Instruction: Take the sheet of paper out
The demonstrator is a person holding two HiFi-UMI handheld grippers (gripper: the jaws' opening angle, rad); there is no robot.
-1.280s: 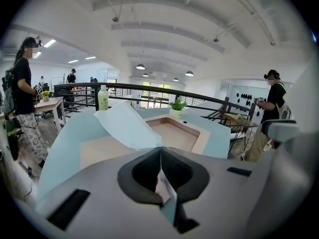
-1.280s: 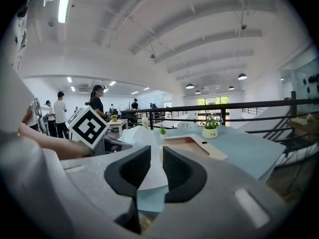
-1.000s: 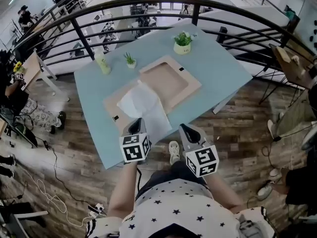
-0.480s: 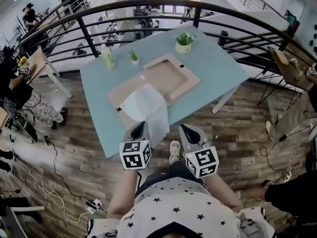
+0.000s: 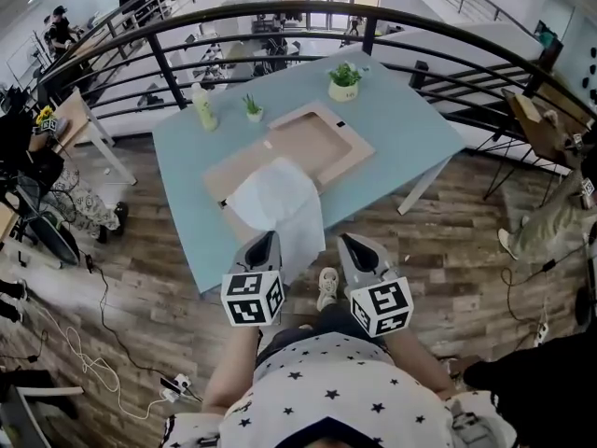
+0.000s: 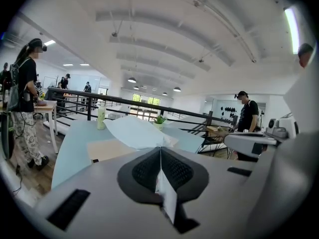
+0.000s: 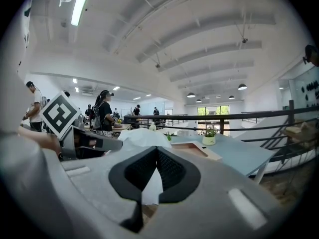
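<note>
A white sheet of paper [image 5: 278,199] runs from the shallow wooden frame [image 5: 347,147] on the light-blue table [image 5: 410,119] over the near table edge. My left gripper [image 5: 264,243] is shut on its near end. In the left gripper view the sheet [image 6: 132,131] rises from the frame [image 6: 107,148] into the closed seam of that gripper [image 6: 160,148]. My right gripper [image 5: 347,242] is shut just right of the sheet's edge. In the right gripper view white sheet [image 7: 142,137] shows ahead of this gripper [image 7: 157,149] and in the slot behind its tips. Whether it pinches the sheet I cannot tell.
A potted plant [image 5: 344,82], a smaller plant [image 5: 252,108] and a pale bottle [image 5: 202,108] stand along the table's far side. A black railing [image 5: 280,12] curves behind the table. People stand at the left [image 6: 25,98] and the right [image 6: 246,113]. Wooden floor lies below the grippers.
Both grippers have drawn back from the table and risen a little. The left one has taken the sheet's near end along, so more of the sheet hangs past the table edge.
</note>
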